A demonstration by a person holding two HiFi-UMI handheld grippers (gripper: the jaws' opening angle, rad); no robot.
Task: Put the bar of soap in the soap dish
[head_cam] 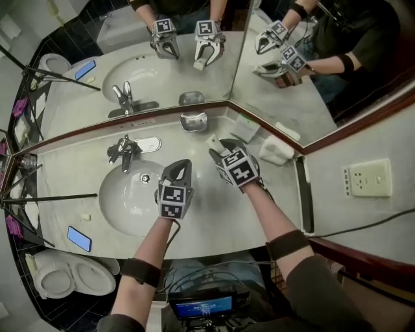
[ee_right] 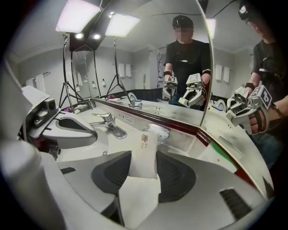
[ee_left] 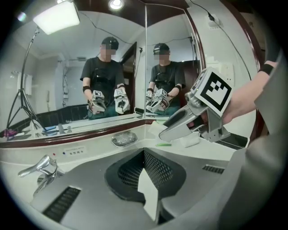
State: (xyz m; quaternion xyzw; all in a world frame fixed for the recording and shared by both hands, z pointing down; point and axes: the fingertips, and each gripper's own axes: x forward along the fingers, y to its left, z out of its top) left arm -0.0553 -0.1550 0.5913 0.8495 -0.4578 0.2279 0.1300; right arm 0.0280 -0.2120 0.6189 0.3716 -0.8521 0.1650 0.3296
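A bathroom: sink (head_cam: pixel 126 198), faucet (head_cam: pixel 124 153), corner mirror (head_cam: pixel 194 71), toilet (head_cam: pixel 65 279).

Pale stone counter (head_cam: pixel 272 194) with sink (head_cam: pixel 130 194), corner mirrors (head_cam: pixel 162 58), toilet (head_cam: pixel 65 275).

Bare counter (head_cam: pixel 189 146) reaches the soap dish (head_cam: pixel 193 121) between faucet (head_cam: pixel 124 153) and white package (head_cam: pixel 277 150).

Bright, even white light fills the room. Two light panels (ee_right: pixel 76 15) on stands burn out to pure white in the right gripper view. A ceiling panel (ee_left: pixel 56 17) and a round lamp (ee_left: pixel 115 4) glare in the left. Both gripper views bulge like a fisheye and have black corners. The right hand-held gripper (ee_right: pixel 144 166) blurs nearest the lens. In the head view, shadows on the pale surface (head_cam: pixel 214 224) are faint and soft.
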